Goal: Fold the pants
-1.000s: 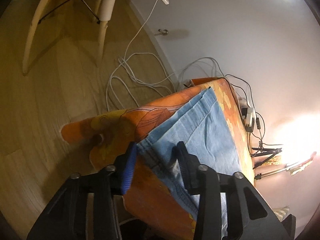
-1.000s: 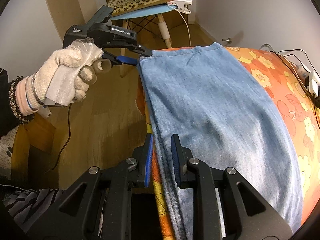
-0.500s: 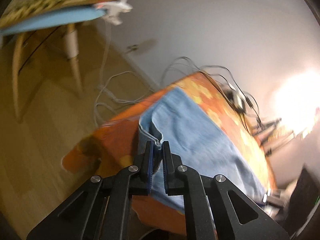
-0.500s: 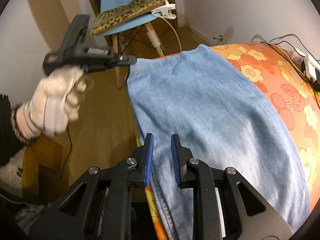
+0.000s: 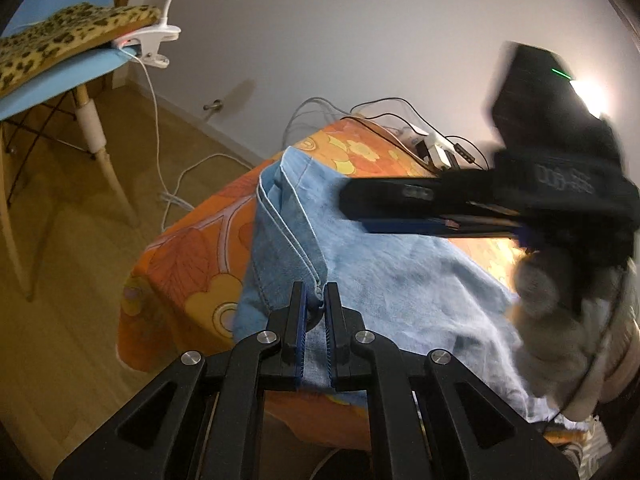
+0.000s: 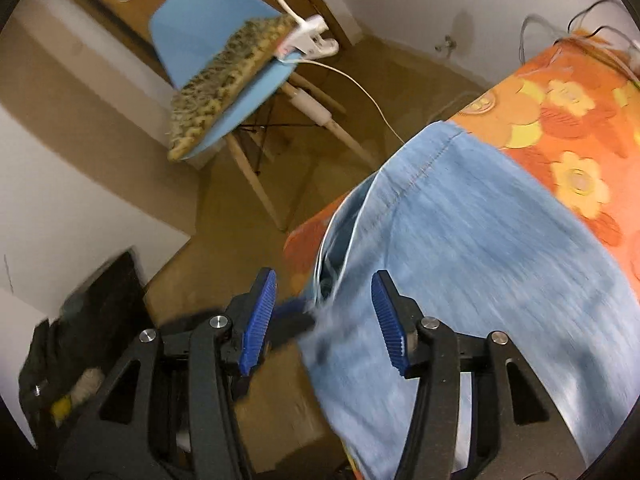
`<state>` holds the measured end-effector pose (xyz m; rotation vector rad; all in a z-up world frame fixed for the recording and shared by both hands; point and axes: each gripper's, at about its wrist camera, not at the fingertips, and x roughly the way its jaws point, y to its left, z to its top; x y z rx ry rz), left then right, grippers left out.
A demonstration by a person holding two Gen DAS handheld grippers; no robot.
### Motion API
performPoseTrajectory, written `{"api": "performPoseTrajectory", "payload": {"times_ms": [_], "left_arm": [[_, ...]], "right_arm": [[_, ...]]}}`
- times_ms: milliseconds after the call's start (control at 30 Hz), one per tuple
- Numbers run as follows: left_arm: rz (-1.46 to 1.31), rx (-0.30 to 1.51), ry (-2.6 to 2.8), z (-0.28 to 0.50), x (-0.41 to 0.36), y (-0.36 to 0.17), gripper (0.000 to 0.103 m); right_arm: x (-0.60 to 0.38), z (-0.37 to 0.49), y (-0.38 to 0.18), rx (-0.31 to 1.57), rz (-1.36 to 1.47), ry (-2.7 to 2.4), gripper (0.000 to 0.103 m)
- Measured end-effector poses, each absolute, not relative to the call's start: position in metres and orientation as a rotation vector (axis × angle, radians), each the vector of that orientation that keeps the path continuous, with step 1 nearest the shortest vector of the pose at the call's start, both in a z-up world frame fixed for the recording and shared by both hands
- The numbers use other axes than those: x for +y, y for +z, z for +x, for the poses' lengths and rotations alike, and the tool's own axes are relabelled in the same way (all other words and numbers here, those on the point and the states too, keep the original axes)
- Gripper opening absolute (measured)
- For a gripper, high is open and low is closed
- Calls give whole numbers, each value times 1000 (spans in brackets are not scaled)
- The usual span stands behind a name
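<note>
Since the earlier frame, the jeans (image 5: 400, 280) hem has been lifted, clamped by the closed left gripper (image 5: 315, 308). Right gripper (image 6: 324, 312) jaws are opening, denim between them unpressed.

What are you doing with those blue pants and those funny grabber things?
A person is folding light blue jeans on a table with an orange flowered cloth. The left gripper is pinched shut on the jeans' edge, lifting it a little. The right gripper is opening its jaws, with the denim's edge between them but not squeezed. A gloved hand holds that gripper over the jeans. The fold isn't finished yet.
</note>
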<state>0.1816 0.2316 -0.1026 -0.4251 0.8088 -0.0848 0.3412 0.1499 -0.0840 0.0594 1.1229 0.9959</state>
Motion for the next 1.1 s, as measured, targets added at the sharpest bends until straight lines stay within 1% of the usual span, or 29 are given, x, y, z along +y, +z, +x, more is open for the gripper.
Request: {"api": "performPoseTrajectory", "payload": {"times_ms": [100, 200, 233, 267, 300, 333, 367, 400, 433, 533, 733, 800, 833, 867, 900, 1100], "left_arm": [[-427, 809, -98, 182, 234, -104, 7], [-419, 807, -106, 181, 234, -105, 7], [-416, 804, -105, 181, 234, -104, 7], [-410, 800, -100, 179, 235, -104, 7], [-402, 793, -91, 177, 235, -103, 8], [-390, 788, -85, 174, 235, -102, 11], [-379, 789, -75, 172, 234, -102, 21], [-369, 792, -69, 170, 233, -102, 34], [-355, 794, -63, 167, 231, -103, 39], [-334, 823, -31, 167, 228, -108, 41], [-341, 836, -29, 180, 214, -110, 41], [-365, 825, -61, 184, 208, -104, 35], [-363, 817, -77, 184, 204, -100, 22], [-352, 813, -93, 186, 197, -94, 15], [-331, 803, -127, 187, 186, -85, 12], [-201, 737, -293, 188, 119, -38, 10]], "right_arm": [[181, 355, -103, 1193, 59, 969, 52], [203, 359, -116, 1216, -5, 915, 52], [208, 360, -121, 1225, -27, 895, 47], [214, 362, -125, 1238, -44, 887, 39], [217, 362, -128, 1250, -57, 881, 22], [219, 361, -130, 1256, -69, 875, 18], [218, 362, -130, 1252, -73, 874, 16], [217, 361, -131, 1239, -61, 882, 11], [215, 361, -130, 1237, -58, 884, 8], [206, 361, -122, 1218, -24, 886, 6], [176, 359, -85, 1153, 42, 883, 6], [162, 356, -68, 1119, 48, 876, 6], [151, 354, -59, 1097, 57, 871, 6], [141, 352, -51, 1081, 65, 860, 6], [130, 351, -44, 1067, 76, 850, 6], [48, 332, -1, 982, 132, 764, 6]]}}
